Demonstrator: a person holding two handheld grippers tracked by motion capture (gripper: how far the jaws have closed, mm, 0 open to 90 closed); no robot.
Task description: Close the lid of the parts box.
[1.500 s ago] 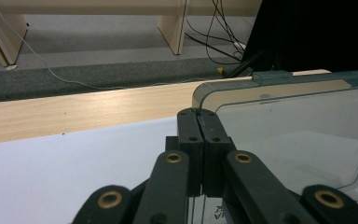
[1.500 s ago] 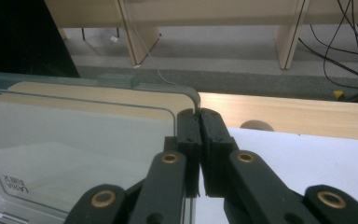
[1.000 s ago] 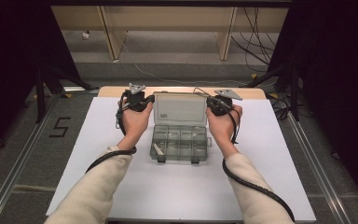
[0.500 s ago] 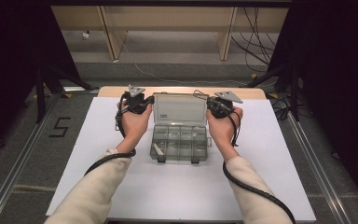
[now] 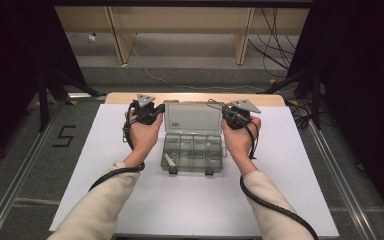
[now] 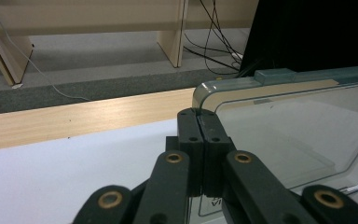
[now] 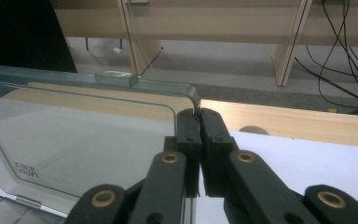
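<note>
Nearest in the high view, two cream sleeves [image 5: 105,200] come in from the bottom edge, each with a black cable running along it. The white table [image 5: 130,210] spreads out beneath them. Just beyond the forearms, in the middle of the table, sits a clear plastic box [image 5: 192,154] divided into small compartments, with a small pale piece lying in its near left compartment (too small to tell what it is). The box's clear lid [image 5: 192,117] stands raised from the far edge of the box.

The left gripper [image 5: 152,112] is at the lid's left edge; in the left gripper view its jaws are pressed together on the lid's [image 6: 298,135] rounded top corner. The right gripper [image 5: 228,116] is at the lid's right edge, and the right gripper view shows its jaws likewise clamped on the lid's [image 7: 84,135] corner rim.

Farther off, the table's wooden edge [image 5: 195,97] shows past the white surface, then grey floor with loose cables [image 5: 275,30] and pale wooden furniture legs [image 5: 242,35]
</note>
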